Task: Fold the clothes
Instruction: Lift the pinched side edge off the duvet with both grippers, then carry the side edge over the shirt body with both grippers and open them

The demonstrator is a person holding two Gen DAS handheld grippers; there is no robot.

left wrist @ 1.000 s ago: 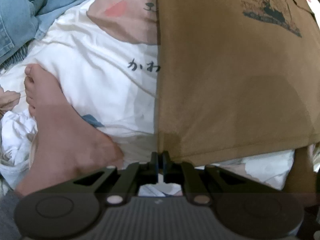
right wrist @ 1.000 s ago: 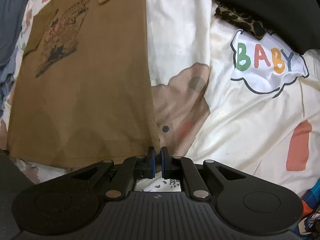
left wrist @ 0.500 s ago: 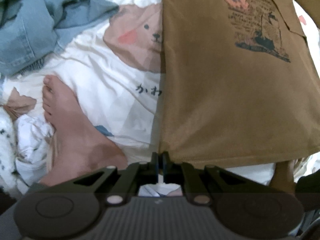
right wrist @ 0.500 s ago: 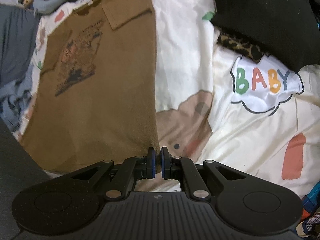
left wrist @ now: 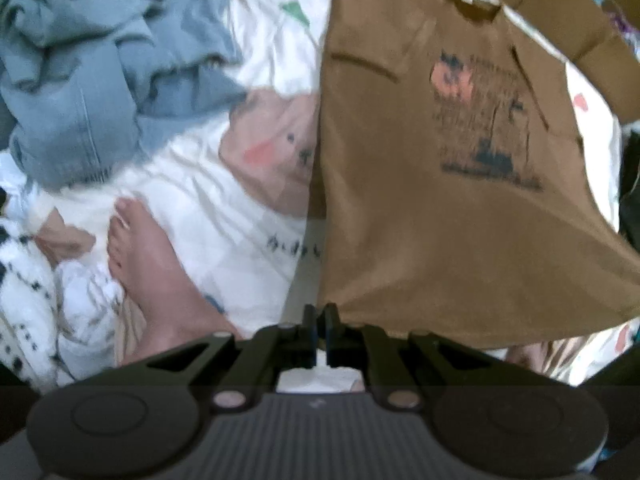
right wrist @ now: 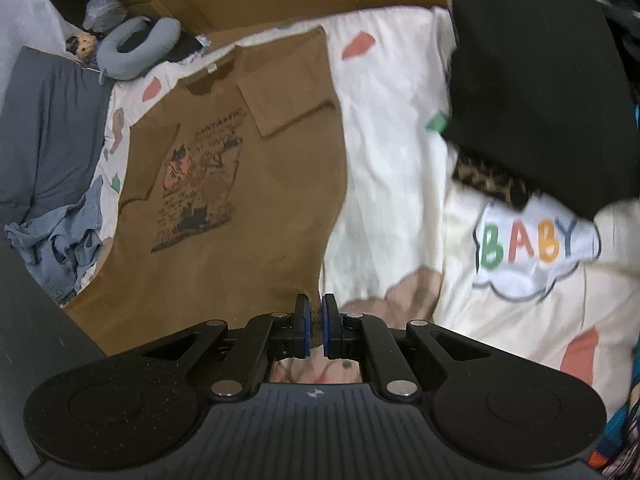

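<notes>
Two tools pinched the brown shirt's hem corners, the left tool and right tool each clamped narrow on cloth, its lower end raised off the bed sheet. Only the left view showed a bare foot and denim. Only the right view showed black cloth and "BABY".

A home bedroom: cartoon-printed bedsheet, neck pillow, heaped clothes.
</notes>
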